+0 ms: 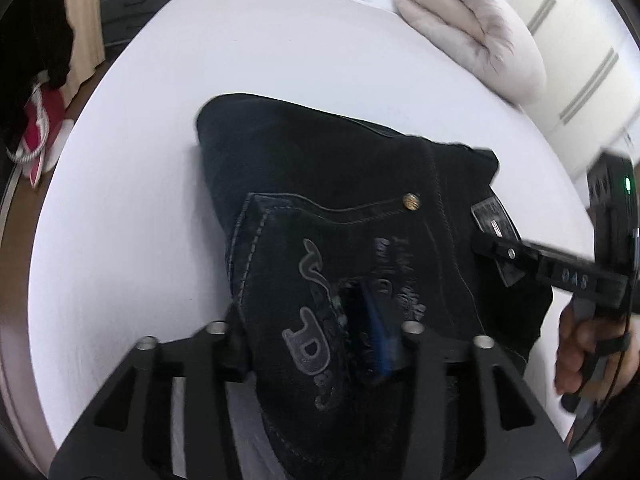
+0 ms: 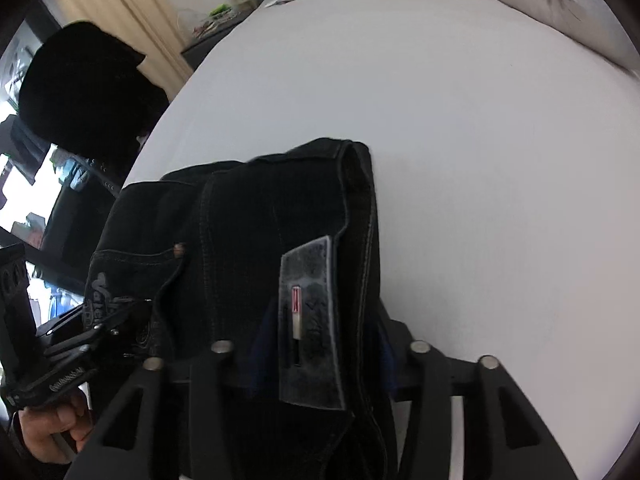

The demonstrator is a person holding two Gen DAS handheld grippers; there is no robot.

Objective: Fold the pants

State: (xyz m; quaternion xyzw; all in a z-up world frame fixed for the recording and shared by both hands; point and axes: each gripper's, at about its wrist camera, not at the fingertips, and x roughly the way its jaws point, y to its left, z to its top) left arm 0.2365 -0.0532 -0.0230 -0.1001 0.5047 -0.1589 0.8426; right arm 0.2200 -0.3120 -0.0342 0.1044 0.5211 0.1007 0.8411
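Dark denim pants [image 1: 340, 168] lie folded in a thick bundle on a white bed [image 1: 160, 120]. My left gripper [image 1: 320, 344] is shut on the pants at the back pocket with grey embroidered lettering [image 1: 312, 320]. My right gripper [image 2: 320, 356] is shut on the pants at the waistband, over the grey leather patch [image 2: 312, 320]. The right gripper also shows in the left wrist view [image 1: 504, 252], reaching in from the right. The left gripper shows in the right wrist view [image 2: 120, 320] at the lower left. The pants [image 2: 260, 208] hang over both sets of fingers.
A grey fluffy pillow [image 1: 472, 24] lies at the bed's far right. White wardrobe doors [image 1: 580, 60] stand beyond it. A dark dresser [image 1: 128, 12] and red shoes [image 1: 40, 120] are left of the bed. A dark chair [image 2: 84, 92] stands at left.
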